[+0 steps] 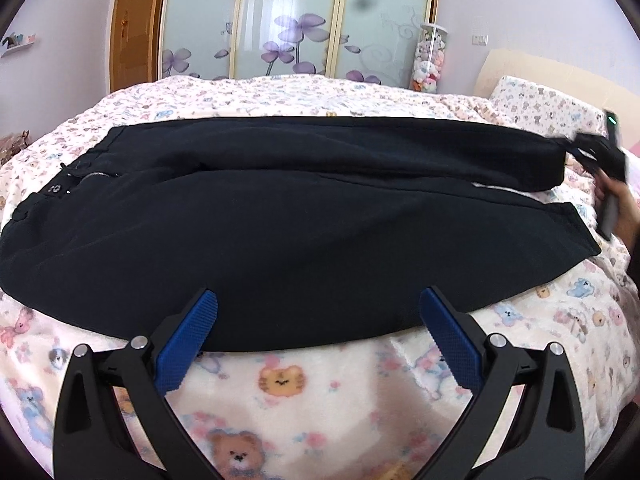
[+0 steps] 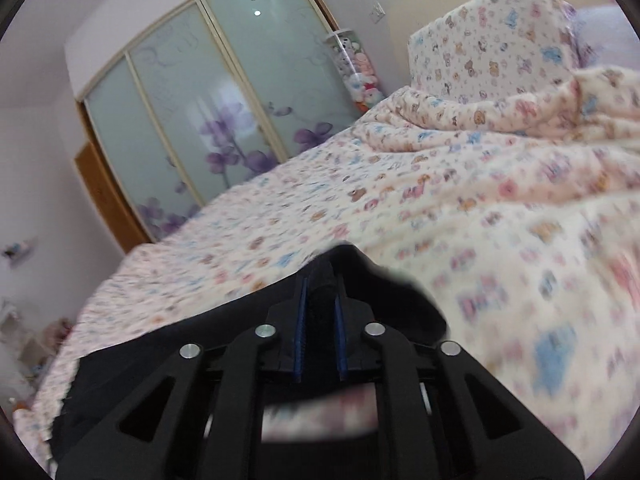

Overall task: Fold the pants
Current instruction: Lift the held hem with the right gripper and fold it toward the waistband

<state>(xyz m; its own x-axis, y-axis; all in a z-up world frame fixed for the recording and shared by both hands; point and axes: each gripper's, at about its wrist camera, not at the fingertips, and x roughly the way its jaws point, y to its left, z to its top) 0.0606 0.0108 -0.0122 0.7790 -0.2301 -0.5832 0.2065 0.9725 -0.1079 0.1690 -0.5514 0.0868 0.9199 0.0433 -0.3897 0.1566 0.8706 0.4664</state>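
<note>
Black pants lie flat across the bed, waistband at the left, legs running right, one leg laid over the other. Right tongs are clamped on dark cloth at the leg ends; motion blur makes it hard to say whether one hem or both is caught. Left tongs hang spread wide over the near edge of the pants, gripping nothing. Step in hand, by my reading: carrying the hems toward the waistband. Next move calls for the left tongs pinning the cloth.

Left gripper gapes wide; right gripper is clamped.
</note>
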